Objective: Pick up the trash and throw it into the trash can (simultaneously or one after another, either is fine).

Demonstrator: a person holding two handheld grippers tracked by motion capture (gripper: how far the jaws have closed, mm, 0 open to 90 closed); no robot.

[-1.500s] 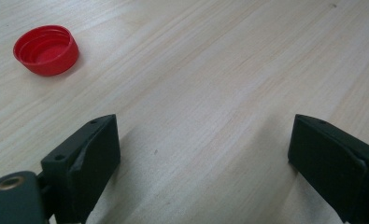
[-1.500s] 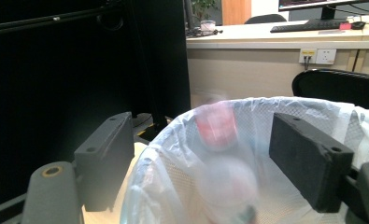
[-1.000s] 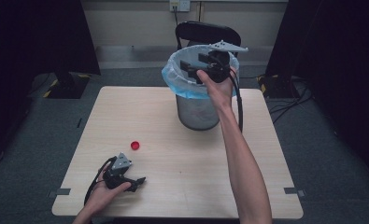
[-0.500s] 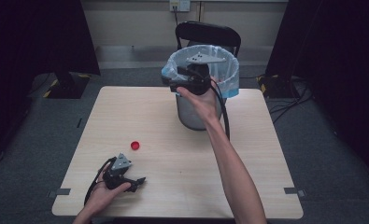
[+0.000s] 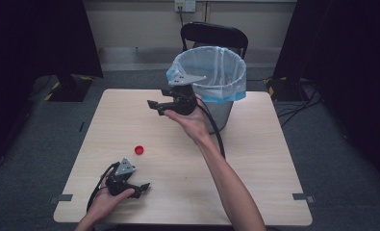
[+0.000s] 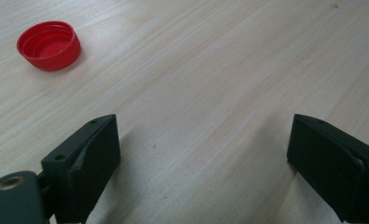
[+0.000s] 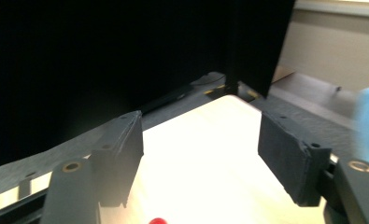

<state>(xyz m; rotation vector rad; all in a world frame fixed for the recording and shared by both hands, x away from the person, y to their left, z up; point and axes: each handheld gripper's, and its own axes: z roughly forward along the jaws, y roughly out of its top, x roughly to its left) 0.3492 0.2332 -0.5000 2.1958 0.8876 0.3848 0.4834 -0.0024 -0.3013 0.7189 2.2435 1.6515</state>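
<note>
Cap point(image 5: 139, 149): red, sitting on the table point(image 5: 255, 159), open side up, between both grippers.
Left gripper point(image 5: 140, 188): spread, nothing in it, resting near cap.
Right gripper point(image 5: 156, 106): jaws been closing, nothing between them, up by the bin point(image 5: 211, 72).

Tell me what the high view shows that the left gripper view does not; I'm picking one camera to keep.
High view alone: the bin with its pale blue liner at the table's far edge, the chair behind it, the right gripper held above the table with nothing between its fingers, and the left gripper resting near the front edge.

Left gripper view alone: the cap's ribbed inside, open side up, and the left gripper's own fingers standing wide apart, nothing between them.

Both: the red cap lying on the wooden table.
</note>
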